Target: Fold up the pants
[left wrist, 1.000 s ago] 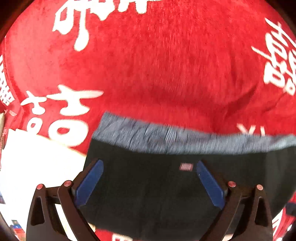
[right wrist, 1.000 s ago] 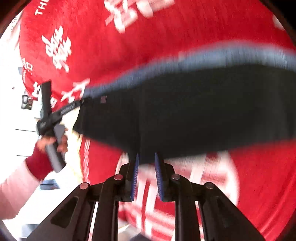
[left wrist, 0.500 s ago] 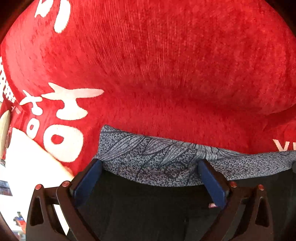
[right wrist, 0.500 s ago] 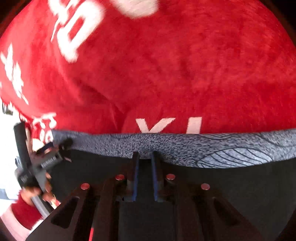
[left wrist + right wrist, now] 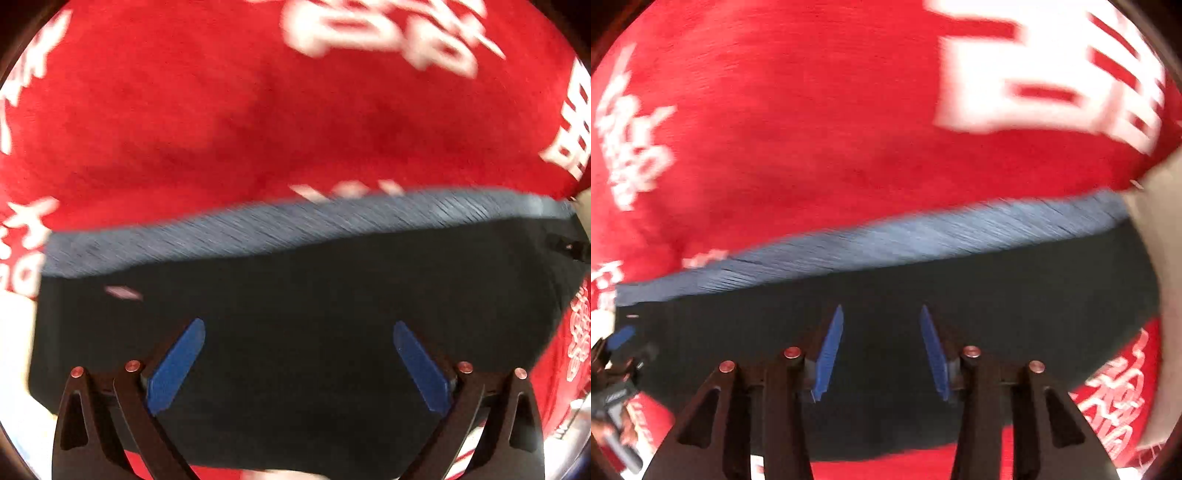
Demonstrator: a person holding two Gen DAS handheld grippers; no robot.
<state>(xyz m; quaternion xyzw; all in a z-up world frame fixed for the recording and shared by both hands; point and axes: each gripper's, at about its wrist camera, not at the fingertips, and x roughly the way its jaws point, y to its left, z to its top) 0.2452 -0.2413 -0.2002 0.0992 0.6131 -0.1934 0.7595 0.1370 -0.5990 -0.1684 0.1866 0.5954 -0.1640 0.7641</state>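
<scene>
Folded pants [image 5: 295, 332] lie crosswise, waistband far; left jaws wide, right jaws opening, both empty.

Pants [image 5: 295, 332]: black fabric with a grey-blue patterned waistband [image 5: 295, 225] running along the far edge. Folded into a broad, roughly rectangular shape, lying flat. A small pale label [image 5: 123, 293] shows on the black cloth near the waistband's left end. Both views motion-blurred.

Left gripper [image 5: 298, 338] gapes wide above black pants [image 5: 295, 295]
</scene>
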